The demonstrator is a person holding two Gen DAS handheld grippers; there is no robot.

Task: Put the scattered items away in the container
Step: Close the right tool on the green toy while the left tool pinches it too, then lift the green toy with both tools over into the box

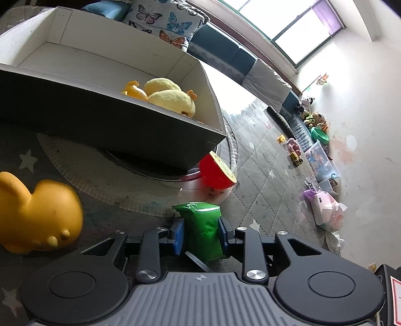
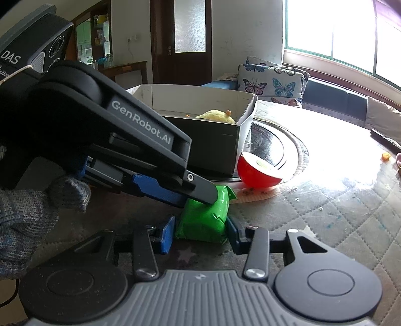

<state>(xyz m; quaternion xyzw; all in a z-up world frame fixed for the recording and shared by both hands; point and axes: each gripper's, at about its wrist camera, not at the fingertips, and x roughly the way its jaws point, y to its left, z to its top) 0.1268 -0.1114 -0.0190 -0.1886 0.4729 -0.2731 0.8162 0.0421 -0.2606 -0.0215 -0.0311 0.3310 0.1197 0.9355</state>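
Note:
A green packet (image 1: 201, 225) sits between the blue pads of my left gripper (image 1: 200, 232), which is shut on it. In the right wrist view the same green packet (image 2: 204, 218) also lies between the pads of my right gripper (image 2: 200, 232), which closes on its near end while the left gripper (image 2: 175, 190) pinches its far end. The cardboard box (image 1: 105, 123) stands on a round turntable just beyond and holds a yellow plush duck (image 1: 173, 99) and a small orange toy (image 1: 134, 91). The box also shows in the right wrist view (image 2: 215, 145). A red half-apple toy (image 1: 216, 173) lies beside the box corner.
A large orange rubber duck (image 1: 37, 215) lies on the quilted mat at the left. Butterfly cushions (image 1: 163, 20) and a bench run behind the box. Toys and bins (image 1: 318, 155) line the far wall. A gloved hand (image 2: 27, 218) holds the left gripper.

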